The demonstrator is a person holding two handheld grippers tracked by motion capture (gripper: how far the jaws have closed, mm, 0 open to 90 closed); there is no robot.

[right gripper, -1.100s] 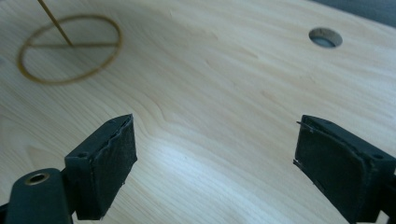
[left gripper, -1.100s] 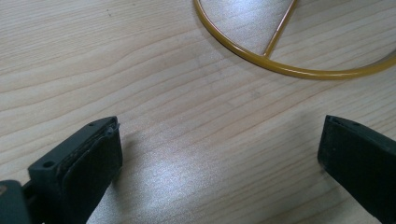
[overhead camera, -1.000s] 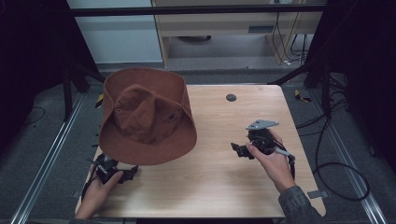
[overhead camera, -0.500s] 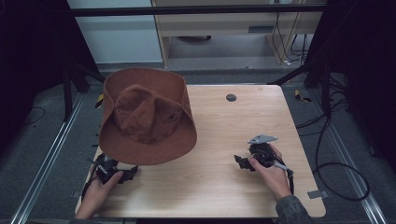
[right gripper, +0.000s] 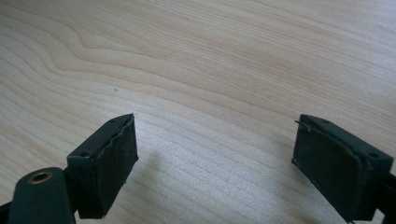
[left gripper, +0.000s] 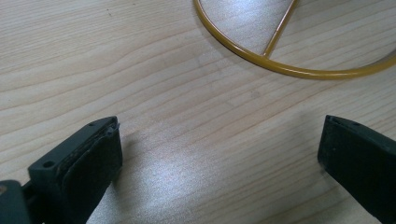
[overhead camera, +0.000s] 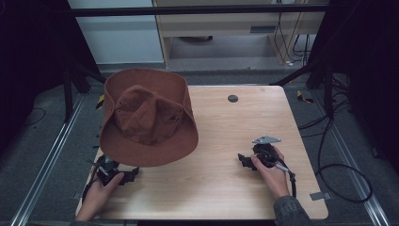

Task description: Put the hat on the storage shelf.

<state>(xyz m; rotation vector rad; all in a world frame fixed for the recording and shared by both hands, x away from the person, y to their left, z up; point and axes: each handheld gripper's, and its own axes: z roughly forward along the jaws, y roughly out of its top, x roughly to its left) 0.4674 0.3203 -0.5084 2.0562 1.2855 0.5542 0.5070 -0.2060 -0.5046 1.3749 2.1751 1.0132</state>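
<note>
A brown wide-brimmed hat [overhead camera: 148,117] stands raised over the left half of the wooden table [overhead camera: 221,197]. My left gripper [overhead camera: 131,173] rests on the table just below the hat's near brim, held by a hand. Up close, the left gripper [left gripper: 219,140] is open over bare wood, with a thin yellow wire ring [left gripper: 280,70] lying a little ahead of it. My right gripper [overhead camera: 244,161] sits low on the right half of the table, pointing left. In its own view the right gripper [right gripper: 215,140] is open with nothing between the pads.
A small dark round grommet [overhead camera: 232,98] is set in the tabletop near the far edge. Black cables [overhead camera: 339,165] trail on the floor to the right. A metal rail [overhead camera: 51,155] runs along the table's left side.
The right gripper has moved toward the near edge and down onto the table. The left gripper and the hat have stayed put.
</note>
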